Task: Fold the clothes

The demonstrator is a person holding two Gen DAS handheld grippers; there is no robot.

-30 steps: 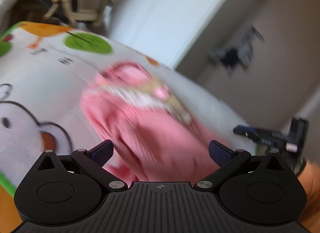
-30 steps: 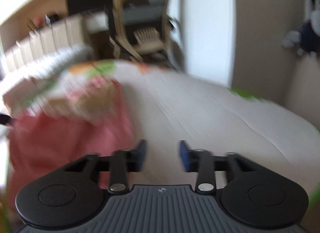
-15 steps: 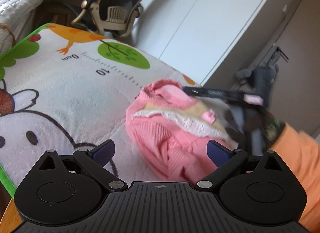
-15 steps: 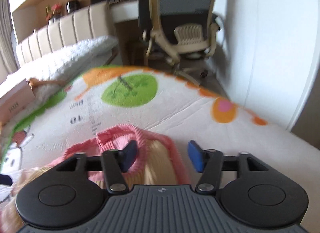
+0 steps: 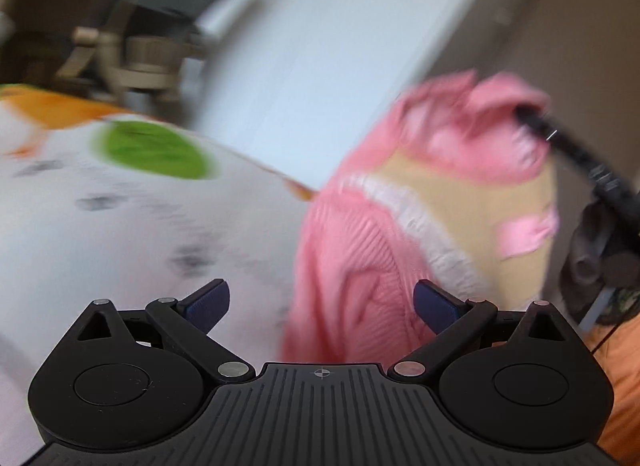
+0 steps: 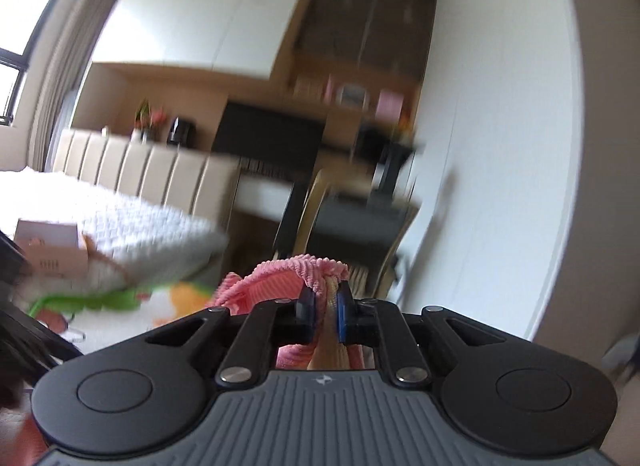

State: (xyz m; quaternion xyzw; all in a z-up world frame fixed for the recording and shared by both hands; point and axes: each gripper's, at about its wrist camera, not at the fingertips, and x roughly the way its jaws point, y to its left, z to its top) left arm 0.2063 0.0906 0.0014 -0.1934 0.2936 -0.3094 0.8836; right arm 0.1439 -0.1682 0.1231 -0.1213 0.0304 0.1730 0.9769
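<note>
A pink knit sweater with a beige chest panel and white lace trim hangs in the air at the right of the left wrist view. My right gripper is shut on the sweater's pink ribbed collar, seen up close in the right wrist view. In the left wrist view that gripper's black arm reaches in from the upper right and holds the collar up. My left gripper is open, low in front of the hanging sweater, with nothing between its blue pads.
A white play mat with green and orange cartoon prints covers the surface below. An office chair and desk stand behind it, a bed to the left. A person's orange sleeve is at the right edge.
My right gripper has closed on the sweater's collar and lifted it off the mat. The sweater now hangs instead of lying bunched. The left gripper stayed open.
</note>
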